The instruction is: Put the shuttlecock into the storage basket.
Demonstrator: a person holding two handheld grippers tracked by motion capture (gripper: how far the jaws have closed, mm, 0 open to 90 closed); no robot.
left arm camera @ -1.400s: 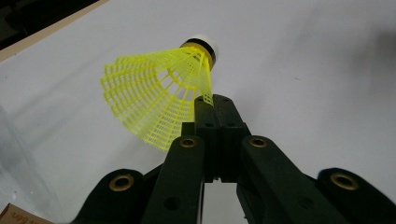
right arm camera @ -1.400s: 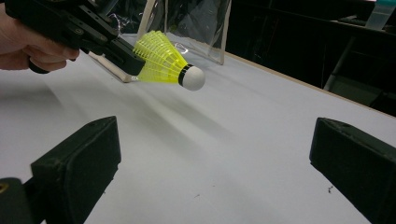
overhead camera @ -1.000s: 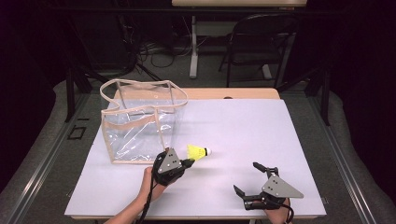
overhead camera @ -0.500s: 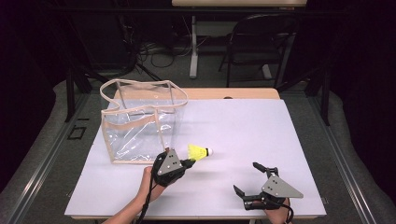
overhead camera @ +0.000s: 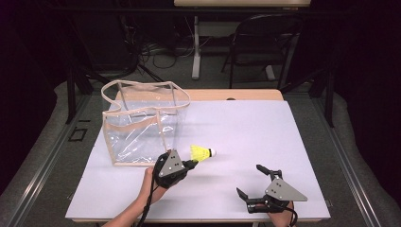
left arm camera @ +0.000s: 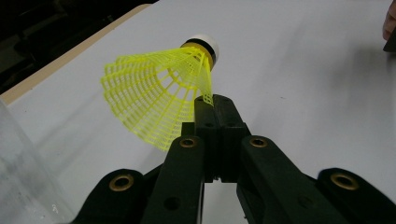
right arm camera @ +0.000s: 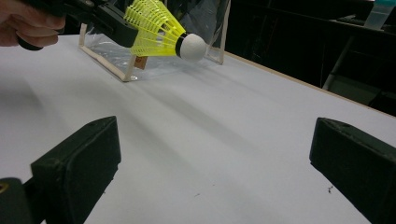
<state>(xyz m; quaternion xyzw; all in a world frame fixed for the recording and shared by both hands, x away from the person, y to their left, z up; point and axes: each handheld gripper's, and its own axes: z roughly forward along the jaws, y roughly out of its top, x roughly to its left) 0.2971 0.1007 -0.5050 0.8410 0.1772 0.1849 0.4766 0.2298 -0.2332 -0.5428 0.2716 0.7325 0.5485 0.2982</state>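
A yellow shuttlecock (overhead camera: pixel 202 152) with a white cork tip hangs just above the white table, held by the rim of its mesh skirt (left arm camera: pixel 154 95). My left gripper (overhead camera: pixel 190 164) is shut on that skirt edge, close to the front right corner of a clear plastic bag (overhead camera: pixel 142 125) with beige trim. In the right gripper view the shuttlecock (right arm camera: pixel 161 30) shows at upper left, cork pointing right. My right gripper (overhead camera: pixel 252 182) rests near the table's front edge at the right, its jaws wide open and nothing between them.
The clear bag stands upright and open at the table's left half. The white sheet (overhead camera: pixel 265 127) covers the table, with a wooden strip (overhead camera: pixel 227 94) at the far edge. A dark chair (overhead camera: pixel 265 47) and cables lie beyond.
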